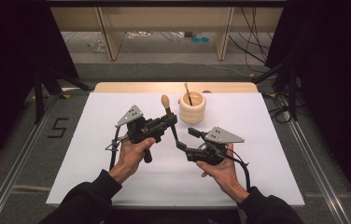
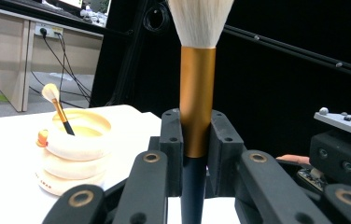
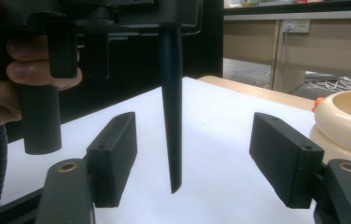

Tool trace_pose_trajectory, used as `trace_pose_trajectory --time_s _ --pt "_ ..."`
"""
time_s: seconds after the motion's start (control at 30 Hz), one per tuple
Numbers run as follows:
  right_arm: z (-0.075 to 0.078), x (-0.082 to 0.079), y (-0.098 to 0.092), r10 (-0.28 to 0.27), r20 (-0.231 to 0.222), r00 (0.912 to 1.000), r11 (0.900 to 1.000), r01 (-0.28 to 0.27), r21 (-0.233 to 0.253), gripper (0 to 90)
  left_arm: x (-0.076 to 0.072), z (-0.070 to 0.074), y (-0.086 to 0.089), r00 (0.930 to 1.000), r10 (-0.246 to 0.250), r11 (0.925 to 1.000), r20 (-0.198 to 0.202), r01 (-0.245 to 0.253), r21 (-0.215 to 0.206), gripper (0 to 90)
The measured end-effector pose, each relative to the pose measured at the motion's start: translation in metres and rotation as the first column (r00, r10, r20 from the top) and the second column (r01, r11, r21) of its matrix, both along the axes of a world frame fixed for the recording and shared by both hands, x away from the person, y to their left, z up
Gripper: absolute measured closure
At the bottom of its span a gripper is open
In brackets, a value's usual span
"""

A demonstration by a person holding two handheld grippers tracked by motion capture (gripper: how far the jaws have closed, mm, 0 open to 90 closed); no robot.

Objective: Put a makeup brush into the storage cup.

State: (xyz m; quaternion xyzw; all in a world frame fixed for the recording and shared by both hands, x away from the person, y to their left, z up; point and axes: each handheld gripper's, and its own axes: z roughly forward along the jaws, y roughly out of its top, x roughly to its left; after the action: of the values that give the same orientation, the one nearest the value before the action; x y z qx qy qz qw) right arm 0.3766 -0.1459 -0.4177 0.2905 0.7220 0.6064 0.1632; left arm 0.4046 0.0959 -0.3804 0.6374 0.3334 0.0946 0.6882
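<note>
**A:** Brush sat upright in the left hand-held gripper, jaws clamped on the gold ferrule, bristles up, dark handle hanging below. It was over the middle of the surface, just short of the holder near the far edge.

**B:** And the right hand-held gripper?

**A:** Jaws wide, empty, one either side of the handle tip, touching nothing.

**B:** Looks like a handover, or a regrip lower down?

**A:** My read too. To do it well: close the right jaws square on the handle, above the taper, and confirm grip before the left lets go. Keep the brush vertical so it can drop in beside the small brush already in the holder.
</note>
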Motion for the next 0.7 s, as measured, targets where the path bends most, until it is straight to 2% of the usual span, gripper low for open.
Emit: trace_pose_trajectory --time_s 0.07,0.1,0.13,0.2,0.3,0.37,0.47,0.53,0.63,0.7 --pt "-0.001 0.000 0.000 -0.004 0.002 1.0000 1.000 0.004 0.008 31.2 0.000 0.000 0.000 1.0000 0.004 1.0000 0.005 -0.004 0.007 77.9" --pt "-0.001 0.000 -0.001 -0.011 0.009 0.9999 1.000 0.011 -0.013 30.9 0.001 0.000 0.001 0.9999 0.006 0.9999 0.008 -0.006 0.013 77.8" --pt "-0.001 -0.001 0.000 -0.004 0.001 1.0000 1.000 0.004 0.003 30.2 0.001 0.000 0.001 0.9999 0.009 0.9997 0.011 -0.009 0.021 77.9" --pt "-0.001 -0.003 -0.002 0.001 -0.013 0.9999 1.000 -0.001 -0.028 28.7 0.002 0.001 0.001 0.9998 0.013 0.9995 0.013 -0.013 0.028 77.8" --pt "-0.002 -0.004 -0.003 -0.013 0.008 0.9999 0.999 0.013 -0.047 26.0 0.004 0.001 0.002 0.9995 0.021 0.9987 0.023 -0.022 0.047 77.8" --pt "-0.002 -0.007 -0.005 -0.005 -0.015 0.9999 0.998 0.005 -0.060 25.0 0.006 0.000 0.003 0.9992 0.031 0.9973 0.026 -0.033 0.066 77.8" --pt "-0.002 -0.009 -0.011 -0.021 -0.006 0.9998 0.996 0.021 -0.084 24.2 0.011 -0.002 0.004 0.9990 0.038 0.9951 0.024 -0.040 0.090 77.8" --pt "-0.003 -0.012 -0.015 -0.023 -0.033 0.9992 0.995 0.019 -0.101 23.4 0.014 -0.003 0.004 0.9985 0.044 0.9940 0.033 -0.047 0.098 77.8" --pt "-0.006 -0.013 -0.020 -0.031 -0.040 0.9987 0.995 0.027 -0.095 22.6 0.019 -0.003 0.003 0.9976 0.056 0.9914 0.041 -0.060 0.116 77.8" --pt "-0.008 -0.014 -0.024 -0.034 -0.049 0.9982 0.993 0.029 -0.111 22.0 0.023 -0.001 0.003 0.9968 0.062 0.9899 0.051 -0.068 0.124 77.8"
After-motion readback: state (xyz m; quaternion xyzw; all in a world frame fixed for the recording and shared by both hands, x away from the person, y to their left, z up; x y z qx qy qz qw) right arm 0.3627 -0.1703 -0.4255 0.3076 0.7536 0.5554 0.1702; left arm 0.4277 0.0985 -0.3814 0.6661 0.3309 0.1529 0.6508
